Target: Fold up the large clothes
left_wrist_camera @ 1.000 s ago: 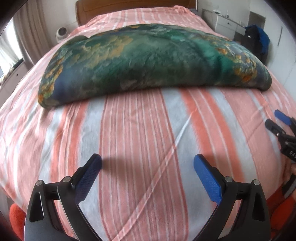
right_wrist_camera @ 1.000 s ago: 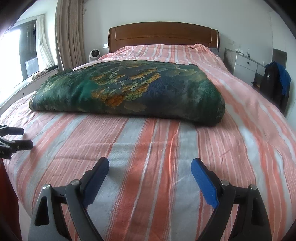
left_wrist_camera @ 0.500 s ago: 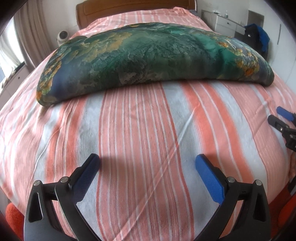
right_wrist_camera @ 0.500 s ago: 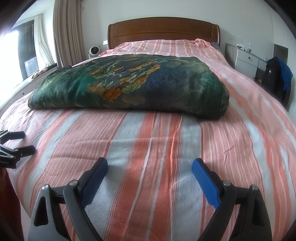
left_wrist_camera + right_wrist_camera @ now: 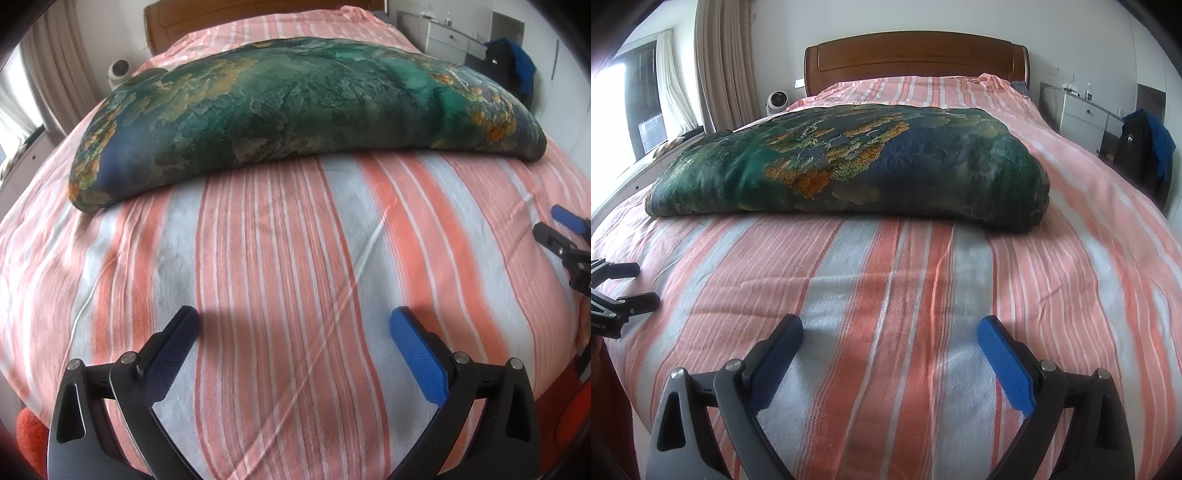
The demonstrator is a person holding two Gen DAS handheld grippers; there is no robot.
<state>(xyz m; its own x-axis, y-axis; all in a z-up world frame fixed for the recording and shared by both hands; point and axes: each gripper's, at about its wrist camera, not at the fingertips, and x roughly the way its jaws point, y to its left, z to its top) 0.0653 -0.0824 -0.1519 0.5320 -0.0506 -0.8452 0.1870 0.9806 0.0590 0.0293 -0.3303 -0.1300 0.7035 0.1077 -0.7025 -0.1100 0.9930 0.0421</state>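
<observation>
A large dark green quilt with orange and blue patterns (image 5: 295,107) lies folded in a thick flat bundle across the middle of the bed; it also shows in the right wrist view (image 5: 857,162). My left gripper (image 5: 293,321) is open and empty, low over the striped sheet, well short of the quilt's near edge. My right gripper (image 5: 888,328) is open and empty too, to the right of the left one, also short of the quilt. Each gripper shows at the edge of the other's view.
The bed has an orange, white and grey striped sheet (image 5: 923,288) and a wooden headboard (image 5: 916,55). A small white fan (image 5: 776,101) and curtains stand at the far left. A white cabinet (image 5: 1082,118) and a chair with dark clothes (image 5: 1145,144) stand at the right.
Both grippers have moved forward over the sheet toward the quilt, which looks larger and nearer. Both stay open and empty.
</observation>
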